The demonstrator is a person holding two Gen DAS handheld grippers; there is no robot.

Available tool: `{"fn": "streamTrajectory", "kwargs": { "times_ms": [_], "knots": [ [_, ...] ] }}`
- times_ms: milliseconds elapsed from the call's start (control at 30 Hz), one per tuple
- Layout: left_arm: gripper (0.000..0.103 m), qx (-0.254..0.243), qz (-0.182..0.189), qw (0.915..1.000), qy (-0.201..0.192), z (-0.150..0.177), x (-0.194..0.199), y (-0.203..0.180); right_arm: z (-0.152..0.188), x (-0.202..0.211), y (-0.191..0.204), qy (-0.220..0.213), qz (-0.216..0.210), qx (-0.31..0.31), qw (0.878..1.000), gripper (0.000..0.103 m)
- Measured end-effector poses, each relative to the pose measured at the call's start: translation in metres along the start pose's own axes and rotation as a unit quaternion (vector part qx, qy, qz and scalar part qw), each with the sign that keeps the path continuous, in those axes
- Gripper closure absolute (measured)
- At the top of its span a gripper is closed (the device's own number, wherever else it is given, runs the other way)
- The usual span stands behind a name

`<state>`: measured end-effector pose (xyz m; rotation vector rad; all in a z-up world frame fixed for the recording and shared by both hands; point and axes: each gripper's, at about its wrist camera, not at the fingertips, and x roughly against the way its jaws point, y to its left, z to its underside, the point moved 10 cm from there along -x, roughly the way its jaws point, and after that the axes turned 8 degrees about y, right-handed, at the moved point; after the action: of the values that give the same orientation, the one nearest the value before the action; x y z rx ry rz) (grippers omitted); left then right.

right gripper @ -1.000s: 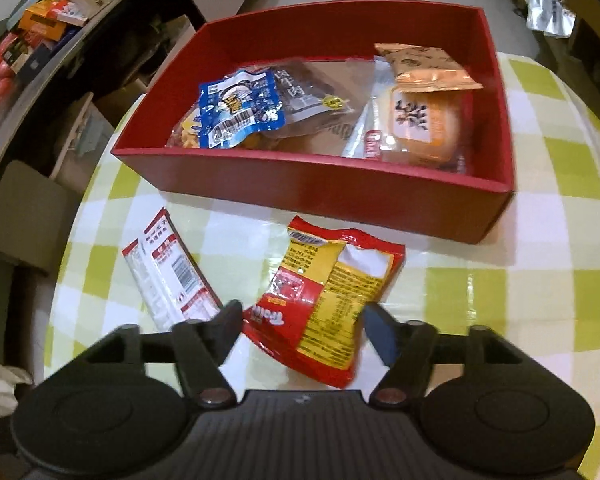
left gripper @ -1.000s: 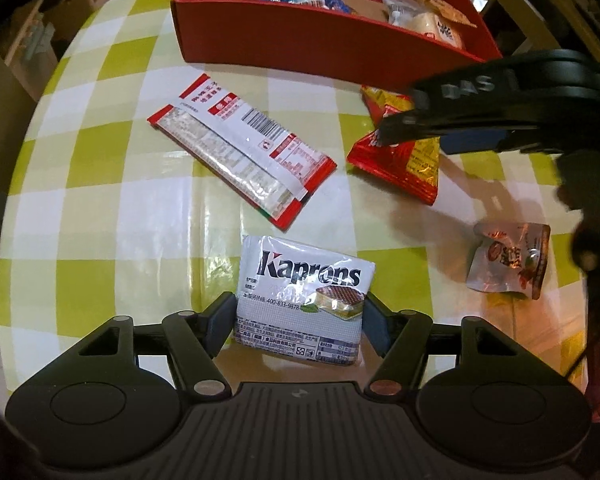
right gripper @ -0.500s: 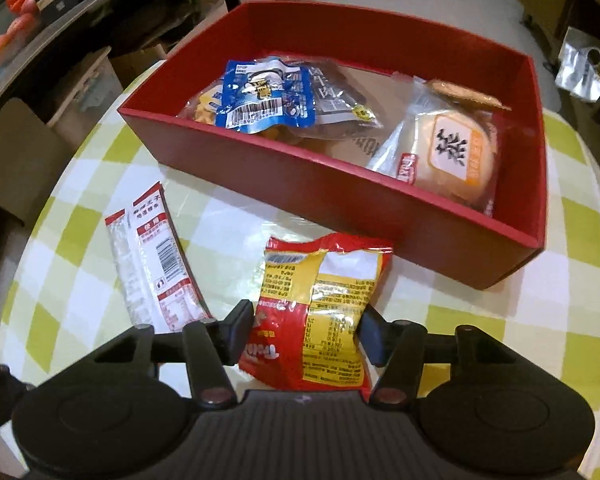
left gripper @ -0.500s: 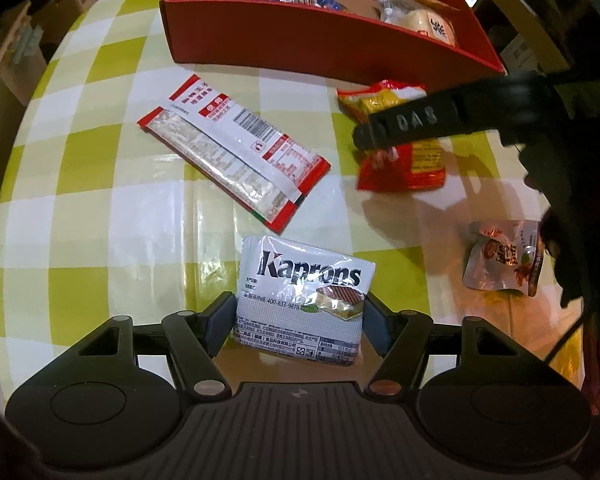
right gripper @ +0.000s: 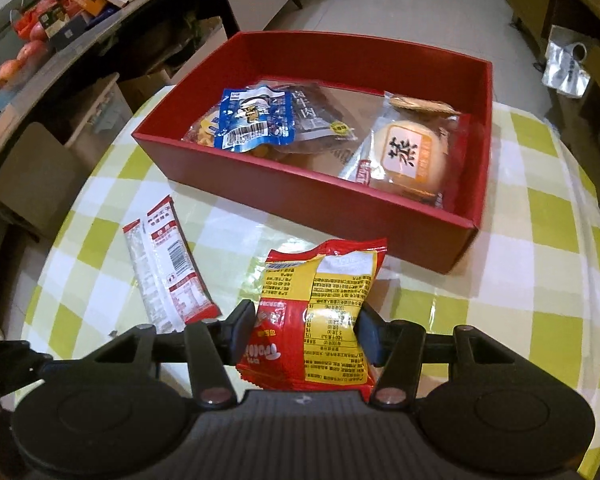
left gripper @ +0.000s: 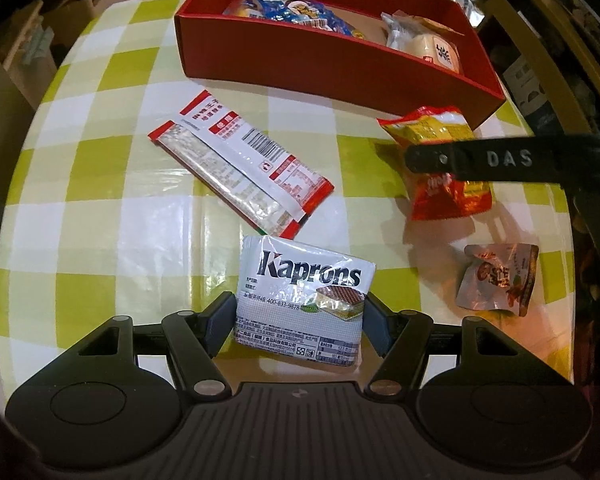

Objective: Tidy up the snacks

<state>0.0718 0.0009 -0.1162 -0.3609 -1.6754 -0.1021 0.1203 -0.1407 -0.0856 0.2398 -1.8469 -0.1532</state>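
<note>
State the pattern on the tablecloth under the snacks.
Yellow-green and white checks on the tablecloth; clearest in the left wrist view.

From our left wrist view, the Kaprons wafer pack [left gripper: 306, 300] lies nearest us on the tablecloth [left gripper: 100, 184]; at eleven o'clock lies the long sachet [left gripper: 240, 164], at one o'clock the chip bag [left gripper: 440, 168], at three o'clock the small pouch [left gripper: 498, 280], and at twelve, farthest, the box [left gripper: 340, 68] holding snacks.
</note>
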Motion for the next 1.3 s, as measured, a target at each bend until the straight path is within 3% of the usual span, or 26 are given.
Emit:
{"fn": "streamTrajectory", "kwargs": {
  "times_ms": [233,600,1300],
  "knots": [
    [0.03,-0.001,-0.001,0.9999,-0.013,-0.008,0.006,-0.008,0.002,0.019,-0.004,-0.015,-0.019,-0.01,1.0,0.042],
    [0.03,0.004,-0.02,0.9995,-0.023,-0.018,0.008,-0.005,0.014,0.02,-0.005,-0.005,0.016,0.015,1.0,0.042],
    [0.03,0.007,-0.053,0.9981,-0.031,-0.026,0.004,-0.003,0.024,0.019,-0.003,0.006,0.043,0.045,0.998,0.042]
  ]
}}
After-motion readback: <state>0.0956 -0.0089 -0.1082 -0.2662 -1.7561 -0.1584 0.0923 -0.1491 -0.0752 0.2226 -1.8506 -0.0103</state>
